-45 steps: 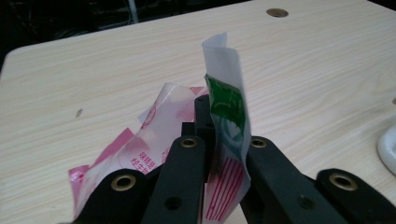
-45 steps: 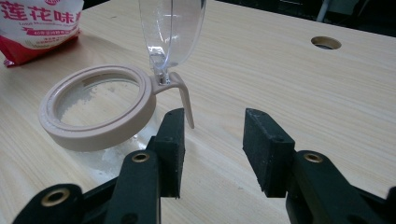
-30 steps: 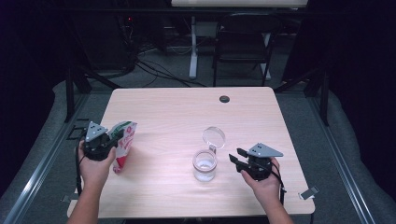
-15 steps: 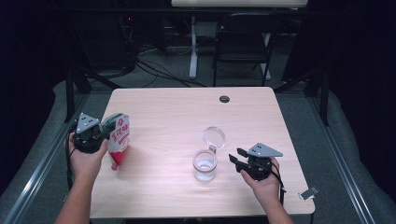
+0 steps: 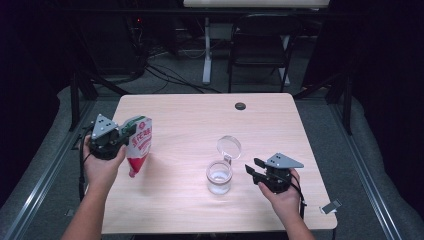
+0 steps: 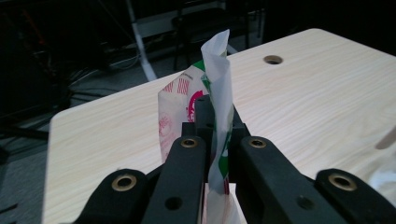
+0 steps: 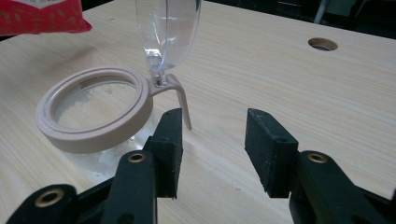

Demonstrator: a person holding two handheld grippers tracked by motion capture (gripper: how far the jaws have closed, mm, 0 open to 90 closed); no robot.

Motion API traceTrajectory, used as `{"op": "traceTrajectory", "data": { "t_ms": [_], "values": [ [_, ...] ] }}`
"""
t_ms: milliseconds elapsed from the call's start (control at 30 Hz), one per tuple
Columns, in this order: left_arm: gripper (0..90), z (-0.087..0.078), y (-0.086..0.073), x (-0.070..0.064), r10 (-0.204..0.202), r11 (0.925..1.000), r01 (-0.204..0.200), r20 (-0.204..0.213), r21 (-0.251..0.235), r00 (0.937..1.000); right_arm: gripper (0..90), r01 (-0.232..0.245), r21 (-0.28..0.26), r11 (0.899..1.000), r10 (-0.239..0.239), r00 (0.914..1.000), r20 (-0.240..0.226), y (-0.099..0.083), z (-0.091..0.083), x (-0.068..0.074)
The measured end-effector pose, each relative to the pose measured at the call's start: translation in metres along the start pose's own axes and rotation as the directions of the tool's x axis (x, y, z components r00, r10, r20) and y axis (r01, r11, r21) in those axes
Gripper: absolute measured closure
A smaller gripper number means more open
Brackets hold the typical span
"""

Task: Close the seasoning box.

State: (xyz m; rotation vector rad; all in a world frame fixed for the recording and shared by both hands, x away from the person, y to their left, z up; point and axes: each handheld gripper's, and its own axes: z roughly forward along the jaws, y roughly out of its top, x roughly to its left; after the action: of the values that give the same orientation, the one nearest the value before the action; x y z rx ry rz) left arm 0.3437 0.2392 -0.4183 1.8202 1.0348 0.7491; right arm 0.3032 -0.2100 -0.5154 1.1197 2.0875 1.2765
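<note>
A red, white and green pouch (image 5: 138, 144) hangs lifted over the table's left side, pinched at its top edge by my left gripper (image 5: 123, 136), which is shut on it. From the left gripper view the pouch (image 6: 215, 93) stands up between the black jaws. A clear jar (image 5: 219, 177) with a beige rim sits at centre-right, its clear hinged lid (image 5: 228, 145) flipped open behind it. White grains lie in the jar (image 7: 95, 109). My right gripper (image 5: 253, 172) is open just right of the jar, low over the table, holding nothing.
The light wooden table (image 5: 190, 120) has a dark cable hole (image 5: 240, 106) near its far edge. A small grey clip (image 5: 331, 206) lies by the front right corner. A chair and a desk leg stand beyond the table in the dark.
My left gripper has lifted the pouch off the table and drawn it left, turning it upright. The right gripper and the jar have stayed put.
</note>
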Motion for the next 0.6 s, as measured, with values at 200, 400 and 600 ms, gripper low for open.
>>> {"op": "traceTrajectory", "data": {
  "t_ms": [200,400,600],
  "values": [
    [90.0,0.013,0.003,-0.025,0.026,0.9997,-0.026,0.075,0.002,0.9968,55.5,0.004,-0.008,1.000,-0.004,0.9998,-0.017,0.002,-0.002,0.000],
    [90.0,0.021,0.005,-0.051,0.070,0.9975,-0.069,0.130,-0.012,0.9891,52.4,0.021,-0.007,1.000,-0.021,0.9997,-0.013,0.003,0.000,0.001],
    [90.0,0.028,-0.001,-0.070,0.074,0.9971,-0.071,0.181,-0.027,0.9806,51.4,0.100,0.011,0.995,-0.100,0.9950,0.006,0.003,0.001,0.004]
  ]
}}
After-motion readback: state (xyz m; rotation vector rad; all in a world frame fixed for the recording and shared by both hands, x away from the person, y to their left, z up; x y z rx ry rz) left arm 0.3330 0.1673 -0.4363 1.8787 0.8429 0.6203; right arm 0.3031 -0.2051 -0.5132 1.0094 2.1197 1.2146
